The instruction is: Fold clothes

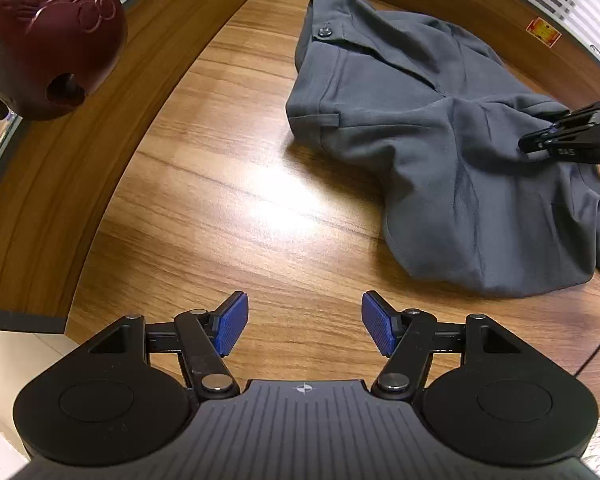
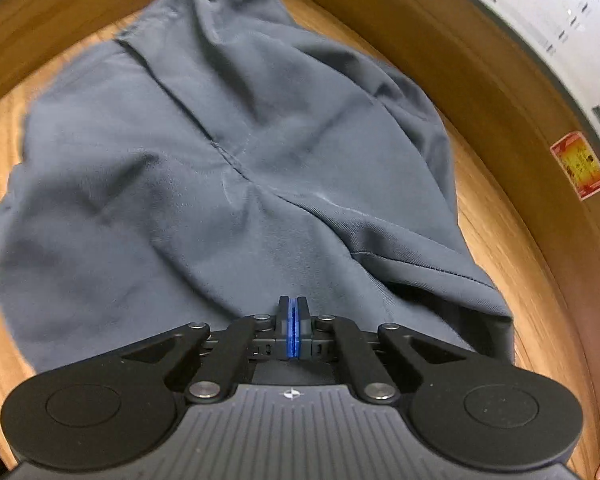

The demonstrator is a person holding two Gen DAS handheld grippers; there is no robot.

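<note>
Left wrist: grey trousers point(image 1: 440, 140) crumpled, waistband far, legs near.

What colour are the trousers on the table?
The trousers are plain grey with a blue tint; the left wrist view shows this best.

left gripper point(image 1: 305, 322) jaws apart; right gripper point(image 2: 292, 307) jaws closed

I see open wooden table point(image 1: 228, 200) ahead of my left gripper point(image 1: 305, 322); grey trousers point(image 1: 440, 152) fill the right, a carved ornament point(image 1: 48, 32) probably overhangs the left wall.
</note>
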